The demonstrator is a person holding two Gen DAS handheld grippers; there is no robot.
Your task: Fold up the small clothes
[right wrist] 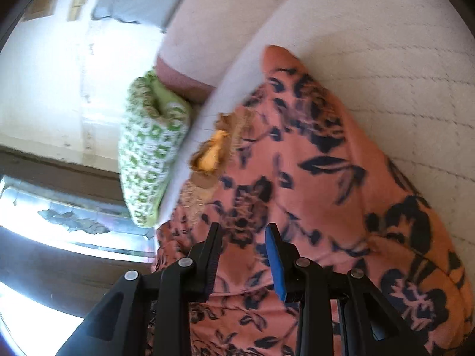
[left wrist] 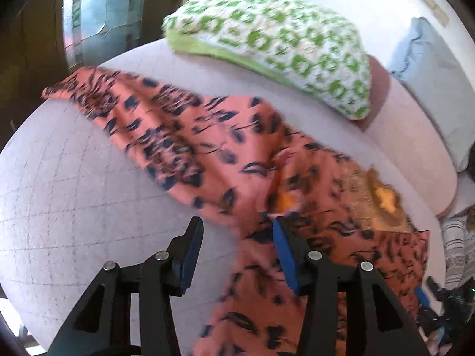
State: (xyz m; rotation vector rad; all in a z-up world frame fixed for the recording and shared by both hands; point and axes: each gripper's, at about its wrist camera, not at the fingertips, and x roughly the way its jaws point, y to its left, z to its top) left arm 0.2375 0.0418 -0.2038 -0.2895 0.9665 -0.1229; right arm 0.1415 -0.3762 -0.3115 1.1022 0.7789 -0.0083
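On the bed (left wrist: 74, 178), both claws (jaws apart) hover over the floral garment (left wrist: 207, 148).

i'm in a bedroom at home: under me is a bed with a pale quilted mattress cover (left wrist: 74, 184), stitched in a grid. a green-and-white patterned pillow (left wrist: 276, 47) lies near its edge, beside a pinkish bolster (left wrist: 415, 154) and a blue-grey pillow (left wrist: 436, 68). behind are a whitewashed wall (right wrist: 44, 74) and what looks like a window (left wrist: 98, 9), though it's blurred.
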